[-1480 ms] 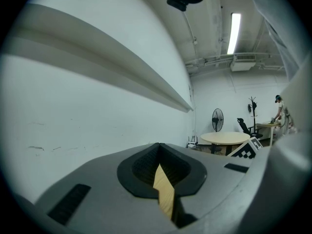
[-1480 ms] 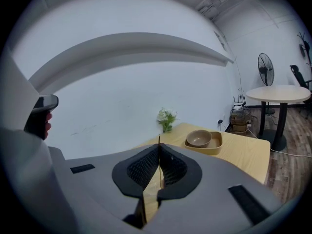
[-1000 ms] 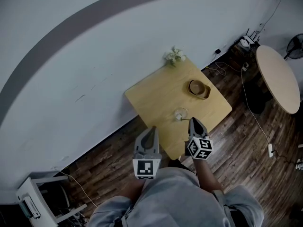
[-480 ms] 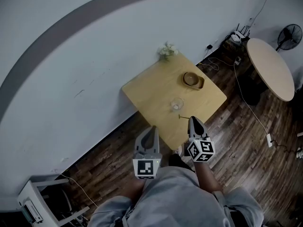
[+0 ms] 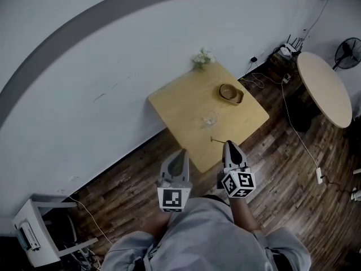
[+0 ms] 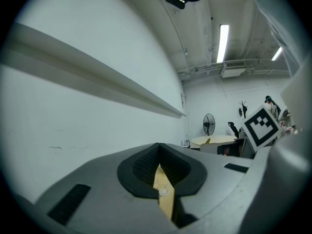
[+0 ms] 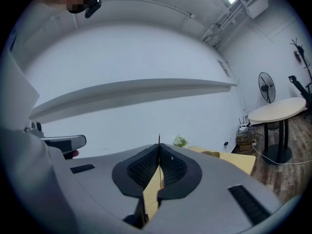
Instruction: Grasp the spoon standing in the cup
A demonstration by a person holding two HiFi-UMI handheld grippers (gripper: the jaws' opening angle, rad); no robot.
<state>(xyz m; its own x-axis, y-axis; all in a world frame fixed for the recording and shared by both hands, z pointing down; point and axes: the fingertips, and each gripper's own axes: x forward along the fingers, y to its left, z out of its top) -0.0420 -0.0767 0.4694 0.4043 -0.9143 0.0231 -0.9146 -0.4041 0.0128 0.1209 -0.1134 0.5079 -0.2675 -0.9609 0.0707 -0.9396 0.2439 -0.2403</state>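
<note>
A clear glass cup (image 5: 210, 118) stands on the square wooden table (image 5: 180, 103), with no spoon in it. My right gripper (image 5: 228, 145) hangs over the floor just off the table's near corner, shut on the thin spoon (image 5: 216, 140), which sticks out to the left of the jaws. In the right gripper view the spoon (image 7: 159, 139) shows as a thin line rising between the closed pads of the right gripper (image 7: 159, 149). My left gripper (image 5: 180, 154) is shut and holds nothing. Through the slit of the left gripper (image 6: 160, 156) I see the cup (image 6: 163, 189).
A wooden bowl (image 5: 230, 92) and a small bunch of flowers (image 5: 203, 57) sit at the far side of the table, by the white wall. A round table (image 5: 327, 86), a fan (image 5: 350, 45) and floor cables (image 5: 302, 143) are to the right. A white unit (image 5: 32, 237) stands bottom left.
The right gripper has drawn back from the cup toward me with the spoon in its jaws. The table now lies farther away. The left gripper keeps its place beside the right.
</note>
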